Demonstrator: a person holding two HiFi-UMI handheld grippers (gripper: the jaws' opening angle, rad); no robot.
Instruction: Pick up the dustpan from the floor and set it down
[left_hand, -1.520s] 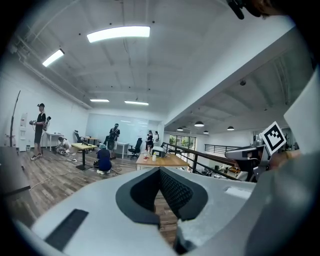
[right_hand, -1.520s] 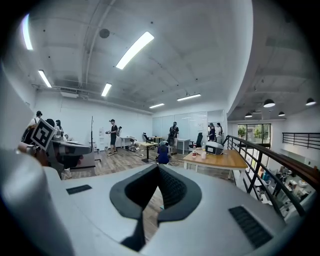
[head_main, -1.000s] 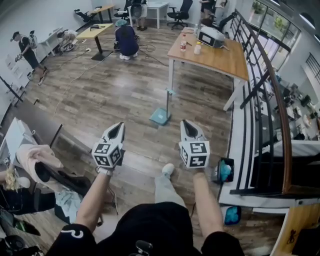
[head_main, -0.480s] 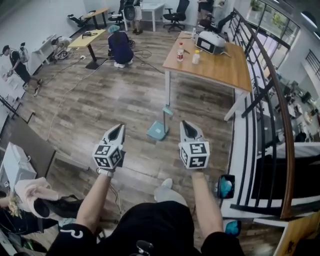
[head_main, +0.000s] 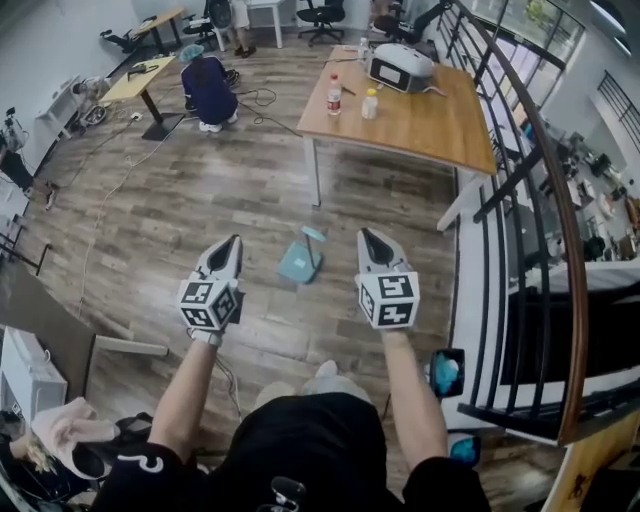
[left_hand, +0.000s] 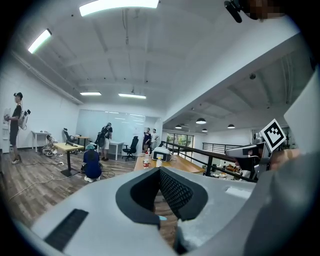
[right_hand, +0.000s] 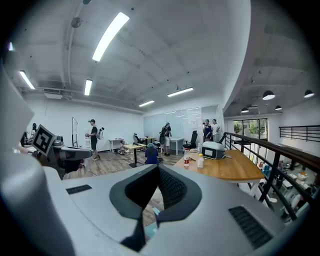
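Observation:
A light teal dustpan (head_main: 297, 264) stands on the wooden floor with its short handle (head_main: 313, 236) upright, a little in front of me and between my two grippers. My left gripper (head_main: 234, 241) is held out level to the left of it, jaws together and empty. My right gripper (head_main: 365, 234) is held out to its right, also shut and empty. Neither touches the dustpan. In the left gripper view only a teal sliver of the dustpan (left_hand: 162, 218) shows under the closed jaws; in the right gripper view a teal patch of the dustpan (right_hand: 150, 229) shows the same way.
A wooden table (head_main: 430, 120) with two bottles and a white appliance stands just beyond the dustpan. A dark railing (head_main: 530, 190) runs along the right. A person in blue (head_main: 207, 88) crouches on the floor far left by a desk. Blue items (head_main: 445, 372) lie by the railing's foot.
I have walked forward across the floor: the dustpan and the table have come closer and the dustpan now sits between the grippers. Both grippers stayed shut and level.

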